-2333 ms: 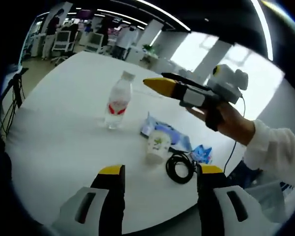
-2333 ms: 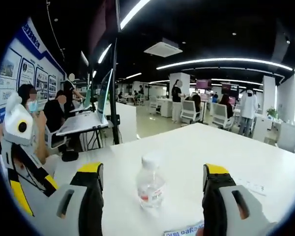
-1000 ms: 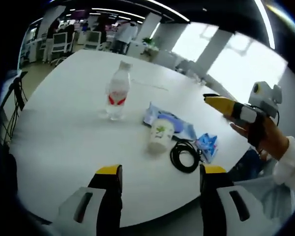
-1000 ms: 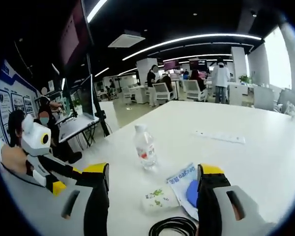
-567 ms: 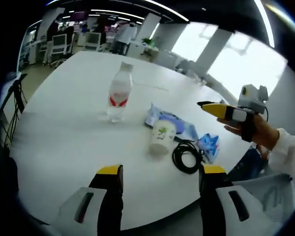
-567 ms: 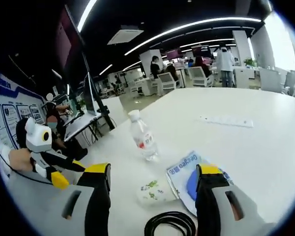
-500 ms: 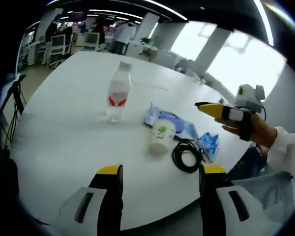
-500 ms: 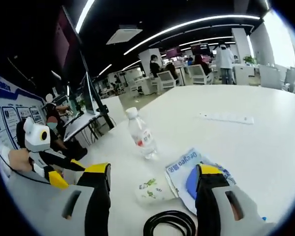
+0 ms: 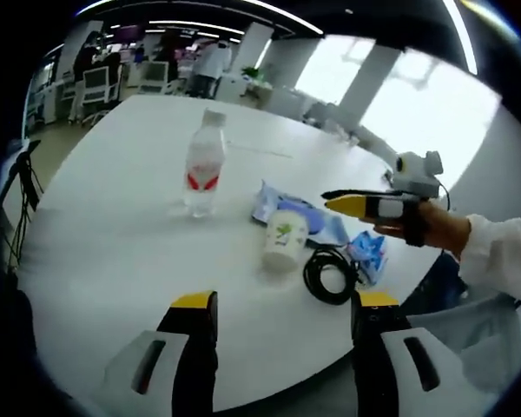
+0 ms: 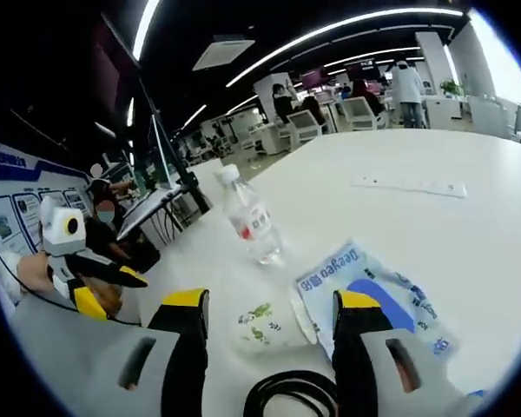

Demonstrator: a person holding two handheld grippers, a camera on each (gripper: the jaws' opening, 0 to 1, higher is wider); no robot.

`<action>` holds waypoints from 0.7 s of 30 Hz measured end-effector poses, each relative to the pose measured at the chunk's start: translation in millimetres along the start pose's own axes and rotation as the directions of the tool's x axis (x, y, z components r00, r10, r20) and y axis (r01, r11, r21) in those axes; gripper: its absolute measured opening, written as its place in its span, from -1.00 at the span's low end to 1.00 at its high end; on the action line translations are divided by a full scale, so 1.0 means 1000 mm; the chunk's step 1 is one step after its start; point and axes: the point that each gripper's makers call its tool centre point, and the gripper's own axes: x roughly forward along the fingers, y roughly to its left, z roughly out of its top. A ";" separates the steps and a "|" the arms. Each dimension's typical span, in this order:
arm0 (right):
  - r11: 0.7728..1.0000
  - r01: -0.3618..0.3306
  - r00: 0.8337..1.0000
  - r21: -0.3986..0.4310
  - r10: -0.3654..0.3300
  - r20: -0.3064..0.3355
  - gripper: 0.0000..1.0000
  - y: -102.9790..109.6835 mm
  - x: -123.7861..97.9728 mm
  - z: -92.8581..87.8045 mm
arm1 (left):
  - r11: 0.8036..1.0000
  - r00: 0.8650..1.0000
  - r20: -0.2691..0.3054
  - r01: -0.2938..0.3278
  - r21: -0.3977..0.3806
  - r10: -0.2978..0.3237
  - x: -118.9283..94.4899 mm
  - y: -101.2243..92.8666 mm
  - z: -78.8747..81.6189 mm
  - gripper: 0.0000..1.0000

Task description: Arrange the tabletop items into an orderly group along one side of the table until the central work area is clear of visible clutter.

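A clear water bottle (image 9: 201,169) with a red label stands upright on the white round table (image 9: 104,252). Near it are a paper cup (image 9: 283,241), a blue-and-white packet (image 9: 302,214), a black cable coil (image 9: 330,274) and a small blue packet (image 9: 370,252). My left gripper (image 9: 282,306) is open over the table's near edge, well short of them. My right gripper (image 9: 334,200) hovers over the large packet. In the right gripper view, my right gripper (image 10: 269,306) is open just above the cup (image 10: 265,328), beside the packet (image 10: 373,291), cable (image 10: 291,395) and bottle (image 10: 252,221).
A white power strip (image 10: 408,185) lies farther out on the table (image 10: 478,234). My left gripper (image 10: 113,291) shows at the left edge, held by a hand. Desks, chairs and people fill the office behind. A white sleeve (image 9: 504,261) reaches in from the right.
The right gripper has come lower and closer to the cup and large packet, and its jaws stand a little narrower. The left gripper has barely moved.
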 end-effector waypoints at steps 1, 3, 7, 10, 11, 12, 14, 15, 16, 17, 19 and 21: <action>1.000 -0.007 1.000 0.007 0.007 -0.009 0.08 -0.002 0.004 -0.002 | 1.000 1.000 -0.005 -0.002 0.003 0.002 0.000 0.000 -0.001 0.15; 1.000 -0.009 1.000 0.007 0.009 -0.016 0.08 -0.002 0.008 -0.005 | 1.000 1.000 -0.013 -0.002 0.007 0.002 0.000 0.002 -0.004 0.14; 1.000 -0.027 0.999 0.012 0.028 -0.046 0.04 0.002 0.016 -0.014 | 1.000 1.000 -0.009 0.004 0.000 -0.004 0.000 -0.001 -0.003 0.14; 0.999 -0.034 0.998 0.017 0.035 -0.057 -0.01 0.001 0.023 -0.019 | 1.000 1.000 -0.014 0.001 0.005 -0.001 0.000 0.001 -0.004 0.13; 0.999 -0.036 0.998 0.020 0.037 -0.056 -0.02 0.003 0.024 -0.018 | 1.000 1.000 -0.016 0.001 0.005 -0.001 0.000 0.001 -0.005 0.13; 0.999 -0.039 0.998 0.025 0.040 -0.053 -0.02 0.004 0.025 -0.018 | 1.000 1.000 -0.016 0.001 0.005 0.000 0.000 0.000 -0.005 0.12; 0.998 -0.046 0.997 0.033 0.048 -0.055 -0.05 0.004 0.027 -0.018 | 1.000 1.000 -0.013 0.000 -0.006 0.000 -0.002 0.001 -0.005 0.11; 0.998 -0.051 0.997 0.038 0.053 -0.059 -0.07 0.005 0.027 -0.018 | 1.000 1.000 -0.011 -0.003 -0.009 0.003 -0.002 0.002 -0.005 0.11; 0.998 -0.052 0.996 0.041 0.055 -0.064 -0.09 0.004 0.028 -0.019 | 1.000 1.000 -0.008 -0.006 -0.009 0.006 -0.002 0.003 -0.004 0.10; 0.998 -0.052 0.996 0.043 0.055 -0.068 -0.11 0.004 0.029 -0.019 | 1.000 1.000 -0.005 -0.008 -0.009 0.008 -0.003 0.003 -0.003 0.10; 0.995 -0.043 0.997 0.086 0.048 -0.057 -0.13 0.002 0.030 -0.020 | 1.000 1.000 0.008 -0.008 -0.018 0.008 -0.004 0.004 0.000 0.11; 0.985 -0.035 0.997 0.170 0.046 -0.057 -0.16 -0.001 0.032 -0.024 | 0.998 0.998 0.051 0.023 -0.056 -0.020 -0.005 -0.001 0.008 0.11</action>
